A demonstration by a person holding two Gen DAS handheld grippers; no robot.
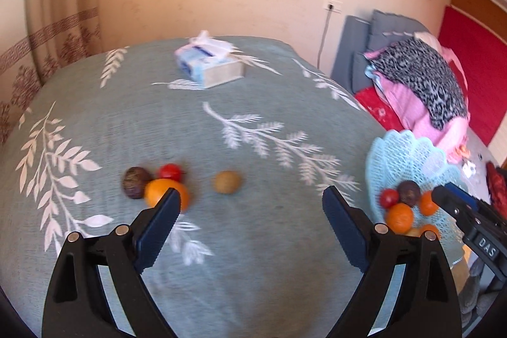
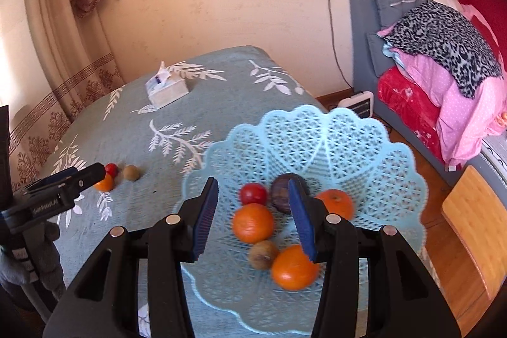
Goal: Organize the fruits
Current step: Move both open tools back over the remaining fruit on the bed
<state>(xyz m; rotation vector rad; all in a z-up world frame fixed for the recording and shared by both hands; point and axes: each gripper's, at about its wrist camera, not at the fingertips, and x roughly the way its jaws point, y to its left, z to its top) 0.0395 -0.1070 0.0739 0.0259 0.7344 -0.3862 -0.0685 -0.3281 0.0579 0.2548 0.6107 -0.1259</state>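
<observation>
On the green leaf-print tablecloth (image 1: 196,122) lie a dark round fruit (image 1: 134,182), a red tomato (image 1: 171,172), an orange (image 1: 164,194) and a brown kiwi (image 1: 226,182). My left gripper (image 1: 252,198) hangs wide open and empty just in front of them; its left fingertip overlaps the orange. The light blue lattice basket (image 2: 332,141) holds a tomato (image 2: 253,194), a dark fruit (image 2: 280,194), three oranges (image 2: 253,222) and a kiwi (image 2: 263,254). My right gripper (image 2: 253,189) hovers over the basket, jaws apart, nothing between the pads.
A tissue box (image 1: 209,65) sits at the table's far side. The basket stands at the table's right edge (image 1: 399,154). Beyond it are a bed with piled blankets (image 2: 443,59), a small heater (image 2: 356,103) and a wooden stool (image 2: 475,227).
</observation>
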